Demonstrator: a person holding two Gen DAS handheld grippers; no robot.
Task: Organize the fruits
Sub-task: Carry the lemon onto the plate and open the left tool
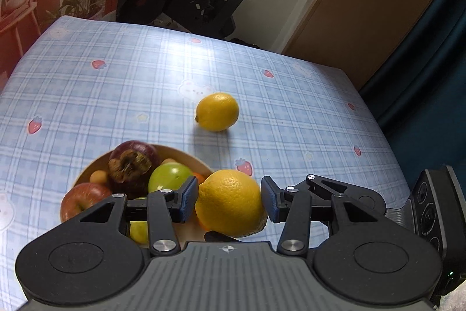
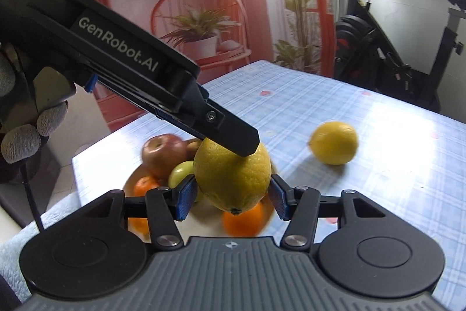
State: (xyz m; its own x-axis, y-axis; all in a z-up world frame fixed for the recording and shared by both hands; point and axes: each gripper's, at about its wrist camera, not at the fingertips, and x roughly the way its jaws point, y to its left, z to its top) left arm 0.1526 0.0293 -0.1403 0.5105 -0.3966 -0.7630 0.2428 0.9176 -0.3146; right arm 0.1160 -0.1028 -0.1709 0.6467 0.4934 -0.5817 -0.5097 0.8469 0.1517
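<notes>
Two grippers, one lemon: L gripper and R gripper both clamp it, lifted over the bowl. I'd free one grip, then lower gently; apple and green fruit crowd the bowl. 2nd lemon waits on the tablecloth, well apart.

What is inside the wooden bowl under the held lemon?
The bowl holds a red apple, a green apple, a dark mangosteen, oranges and a small orange fruit. The lemon and grippers cover its near side.
</notes>
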